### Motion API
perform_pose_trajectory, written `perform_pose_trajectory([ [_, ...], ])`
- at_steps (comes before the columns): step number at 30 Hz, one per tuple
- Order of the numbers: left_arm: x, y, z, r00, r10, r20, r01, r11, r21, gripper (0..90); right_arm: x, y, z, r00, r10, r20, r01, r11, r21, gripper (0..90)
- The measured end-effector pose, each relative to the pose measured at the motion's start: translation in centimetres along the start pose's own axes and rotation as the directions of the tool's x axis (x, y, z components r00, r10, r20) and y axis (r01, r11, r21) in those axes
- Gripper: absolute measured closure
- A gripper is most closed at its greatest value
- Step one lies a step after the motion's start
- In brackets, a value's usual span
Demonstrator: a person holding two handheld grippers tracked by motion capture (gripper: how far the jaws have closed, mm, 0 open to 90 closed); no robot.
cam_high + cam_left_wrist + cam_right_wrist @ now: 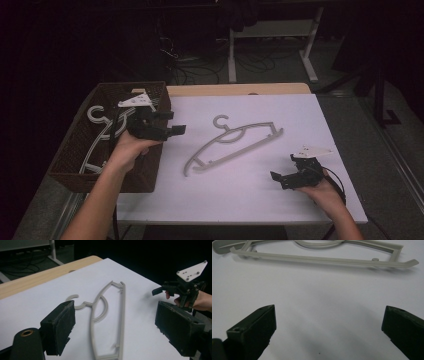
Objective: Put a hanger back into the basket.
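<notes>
At the far left of the high view a dark woven basket (pixel 75 150) sits at the table's left edge, with grey hangers (pixel 100 125) lying inside it. The left gripper (pixel 167 125) hangs over the basket's right rim, held in the person's left hand (pixel 127 147), and points out across the white tabletop (pixel 240 185). In the left gripper view its jaws stand wide apart and hold nothing; between them, farther out on the sheet, lies a single grey hanger (pixel 107 315), its hook curling toward the left jaw and its long bar running away toward the table's far edge.

That hanger (pixel 230 142) rests flat near the middle of the white surface, with bare table on all sides of it. A strip of pale wood (pixel 240 89) shows along the far edge beyond the white sheet.

The right gripper (pixel 287 177), in the right hand (pixel 325 192), is near the front right corner, close to the tabletop. In the right gripper view its jaws are spread wide and empty, with bare white surface between them and the hanger's straight bar (pixel 319 260) lying well beyond the tips.

No writing or label can be read.
</notes>
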State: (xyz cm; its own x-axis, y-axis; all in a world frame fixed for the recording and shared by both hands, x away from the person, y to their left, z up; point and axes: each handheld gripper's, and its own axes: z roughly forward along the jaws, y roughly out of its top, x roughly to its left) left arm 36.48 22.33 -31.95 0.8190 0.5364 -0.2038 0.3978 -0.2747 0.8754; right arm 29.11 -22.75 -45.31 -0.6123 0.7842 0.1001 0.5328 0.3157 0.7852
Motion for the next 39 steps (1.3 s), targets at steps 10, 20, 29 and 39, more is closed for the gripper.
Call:
perform_pose_trajectory([
  [10, -1.4, -1.1, 5.0, 0.9997, 0.024, -0.009, -0.023, 0.9984, 0.051, 16.1, 0.0, 0.3, 0.1, 1.0, 0.0, 0.0, 0.0, 1.0, 0.012, 0.0],
  [20, -1.1, -3.8, 8.4, 0.9973, 0.031, -0.067, -0.025, 0.9953, 0.093, 15.5, -0.1, 2.5, 0.7, 0.9998, 0.01, -0.016, -0.009, 0.997, 0.073, 0.3],
  [29, -1.6, -5.3, 10.4, 0.9984, 0.027, -0.049, -0.02, 0.9892, 0.145, 15.0, -1.1, 6.3, 2.7, 0.9995, 0.029, 0.011, -0.029, 0.999, 0.041, 18.6],
  [39, -1.3, -6.1, 11.1, 0.9985, 0.026, -0.047, -0.017, 0.9851, 0.171, 15.0, -3.4, 8.2, 5.5, 0.9976, 0.048, 0.051, -0.05, 0.998, 0.05, 56.0],
])
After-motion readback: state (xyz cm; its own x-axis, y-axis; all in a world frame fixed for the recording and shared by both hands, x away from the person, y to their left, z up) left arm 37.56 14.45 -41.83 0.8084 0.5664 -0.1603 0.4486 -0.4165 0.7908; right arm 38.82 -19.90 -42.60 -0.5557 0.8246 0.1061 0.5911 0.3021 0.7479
